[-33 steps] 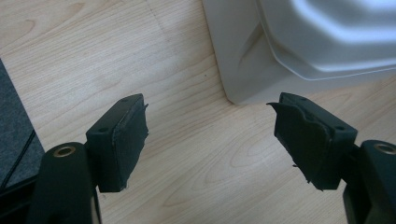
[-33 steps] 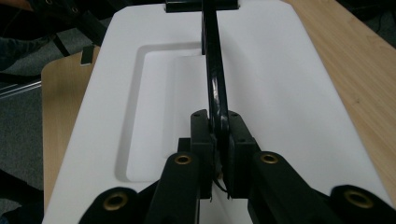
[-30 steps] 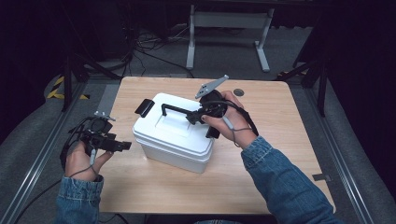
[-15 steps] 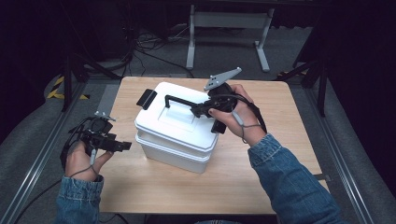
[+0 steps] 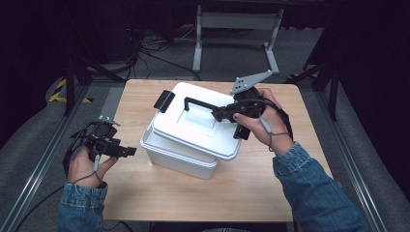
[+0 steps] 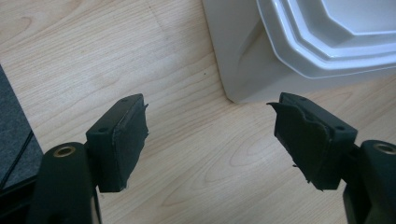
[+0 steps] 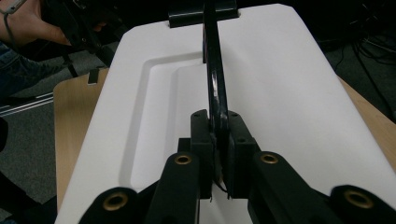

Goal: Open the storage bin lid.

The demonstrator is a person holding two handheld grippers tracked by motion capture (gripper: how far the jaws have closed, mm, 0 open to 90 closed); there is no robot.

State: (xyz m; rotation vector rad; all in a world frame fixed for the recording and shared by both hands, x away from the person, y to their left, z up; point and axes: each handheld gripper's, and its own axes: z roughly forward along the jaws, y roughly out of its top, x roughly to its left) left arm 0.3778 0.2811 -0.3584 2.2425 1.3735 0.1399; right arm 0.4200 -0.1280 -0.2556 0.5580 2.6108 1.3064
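From the high view, my right gripper (image 5: 220,115) pinches the black handle (image 5: 200,103) of the white lid (image 5: 200,123), and the lid sits tilted and askew over the white box (image 5: 176,157), so I judge I am lifting it off by that handle. A black latch (image 5: 164,101) hangs at the lid's far-left end. My left gripper (image 5: 126,152) waits just left of the box, near its lower wall, probably ready to steady it. The box's inside is hidden under the lid.

In the left gripper view, my jaws stand spread with nothing between them but bare table (image 6: 187,154). Ahead and to the right of them is the box corner (image 6: 252,70) with the lid rim (image 6: 327,46) overhanging it; both are cut off by the frame edge.

In the right gripper view, my jaws are pressed together on the handle (image 7: 215,93), which runs straight ahead across the lid (image 7: 280,93) to a latch (image 7: 201,16) at the far end. Beyond the lid, up left, my other hand (image 7: 28,23) is partly cut off and dim.
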